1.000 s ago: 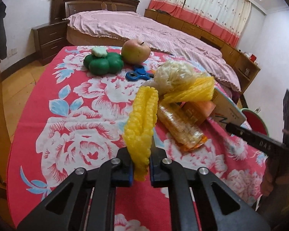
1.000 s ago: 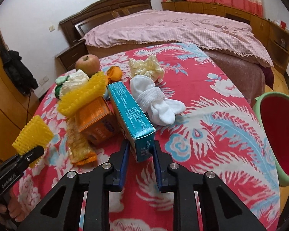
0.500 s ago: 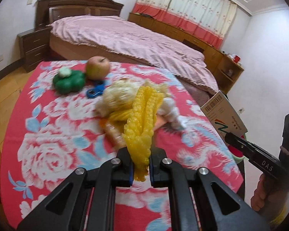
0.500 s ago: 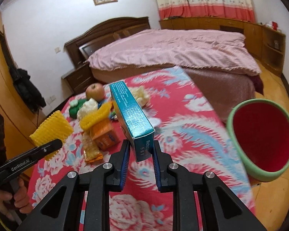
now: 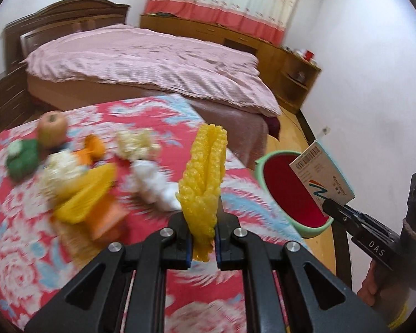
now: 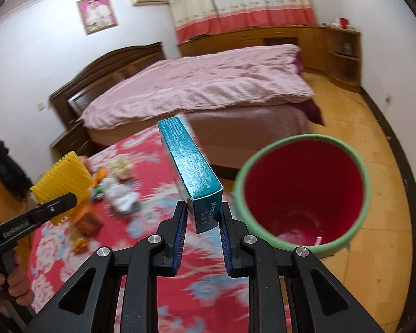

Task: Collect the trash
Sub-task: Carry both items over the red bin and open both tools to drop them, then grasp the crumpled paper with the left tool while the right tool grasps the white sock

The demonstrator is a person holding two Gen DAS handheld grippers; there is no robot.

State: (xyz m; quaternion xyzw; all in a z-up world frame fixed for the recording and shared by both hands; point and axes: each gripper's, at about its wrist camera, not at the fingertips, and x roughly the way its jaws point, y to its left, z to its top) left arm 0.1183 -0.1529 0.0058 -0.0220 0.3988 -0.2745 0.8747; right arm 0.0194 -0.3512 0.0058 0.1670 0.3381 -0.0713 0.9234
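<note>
Red bin (image 6: 302, 194) now nearer both loaded grippers than before.

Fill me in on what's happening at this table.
A person is clearing trash with a gripper in each hand. The left gripper is shut on a yellow foam net; the right gripper clamps a teal box. Both are held near the red bin beside the table, nothing dropped yet.

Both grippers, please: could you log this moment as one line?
left gripper: shut on yellow foam net | right gripper: shut on teal box | bin: beside table
</note>
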